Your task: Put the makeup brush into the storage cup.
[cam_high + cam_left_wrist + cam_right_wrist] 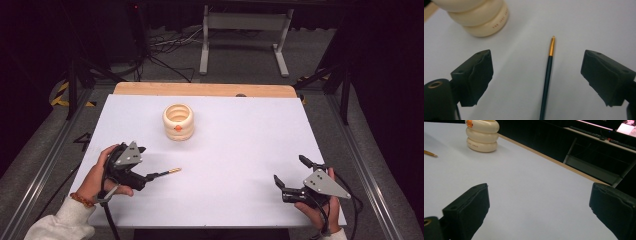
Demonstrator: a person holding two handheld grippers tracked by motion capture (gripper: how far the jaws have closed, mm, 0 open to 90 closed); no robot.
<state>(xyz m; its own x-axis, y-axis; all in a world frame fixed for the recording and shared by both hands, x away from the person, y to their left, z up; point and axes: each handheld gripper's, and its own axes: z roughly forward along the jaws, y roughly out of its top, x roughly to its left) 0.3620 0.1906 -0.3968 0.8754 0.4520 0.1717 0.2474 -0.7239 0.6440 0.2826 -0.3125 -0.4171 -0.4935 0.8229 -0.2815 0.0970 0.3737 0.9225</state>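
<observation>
Pen between my left claw's open jaws, not yet gripped

The dark pen [547,75] with a gold tip lies flat on the white bench [240,150], near the cream ringed holder [178,121]. My left claw [536,75] straddles it, jaws apart; my right claw [289,175] waits open, well apart. The thin pen could roll or skid if one pad touches first.
</observation>
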